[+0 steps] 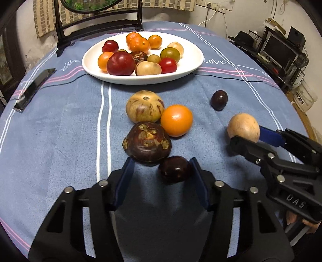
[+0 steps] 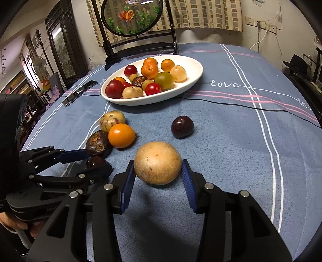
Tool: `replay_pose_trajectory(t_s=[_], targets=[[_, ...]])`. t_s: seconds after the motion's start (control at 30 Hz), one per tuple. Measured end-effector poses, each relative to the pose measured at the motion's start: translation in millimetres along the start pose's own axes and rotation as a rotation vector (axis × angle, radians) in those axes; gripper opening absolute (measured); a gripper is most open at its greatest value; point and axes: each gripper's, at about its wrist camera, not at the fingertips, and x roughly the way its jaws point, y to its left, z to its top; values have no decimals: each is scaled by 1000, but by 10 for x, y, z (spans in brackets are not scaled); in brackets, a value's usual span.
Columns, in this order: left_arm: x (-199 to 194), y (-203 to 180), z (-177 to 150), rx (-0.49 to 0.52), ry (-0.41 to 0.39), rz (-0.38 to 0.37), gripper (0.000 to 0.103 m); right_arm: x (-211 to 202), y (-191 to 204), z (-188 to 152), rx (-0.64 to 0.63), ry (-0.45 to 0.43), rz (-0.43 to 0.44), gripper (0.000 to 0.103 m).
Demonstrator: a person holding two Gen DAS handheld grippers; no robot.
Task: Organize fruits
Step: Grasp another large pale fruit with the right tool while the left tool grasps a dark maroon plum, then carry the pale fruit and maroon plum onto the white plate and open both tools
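A white oval plate at the far side holds several fruits. Loose on the blue cloth lie a mottled yellow fruit, an orange fruit, a dark mangosteen and a dark plum. My left gripper is open around a small dark plum, which touches the right pad. My right gripper is open around a tan round fruit; the left pad touches it, the right shows a small gap.
A black phone lies at the left on the cloth. A thin black cable runs across the table behind the plate. A framed round screen on a dark stand stands at the table's far edge.
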Motion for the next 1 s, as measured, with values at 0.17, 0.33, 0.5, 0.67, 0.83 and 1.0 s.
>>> replay_pose_trajectory(t_s=[0.17,0.33,0.5,0.67,0.83,1.0], targets=[[-40,-11,-48,22,-5,-30,35,5,3,-3,1,3,-3,46],[-85,22,-101,24,-5,-61,32,10,13,-3,0,7,-16,46],[-98,52,-122,23,-4,-63,32,13,45,-6,-7,11,-18,46],[-66,31,-100,29,-11,-52,32,17,60,-12,-10,12,-12,46],[-99,32,-107,39,-11,-55,32,-4,64,-15,-11,3,-13,46],[-287,112,-53,55,-58,-50,32,-68,69,20,-17,-21,-15,46]])
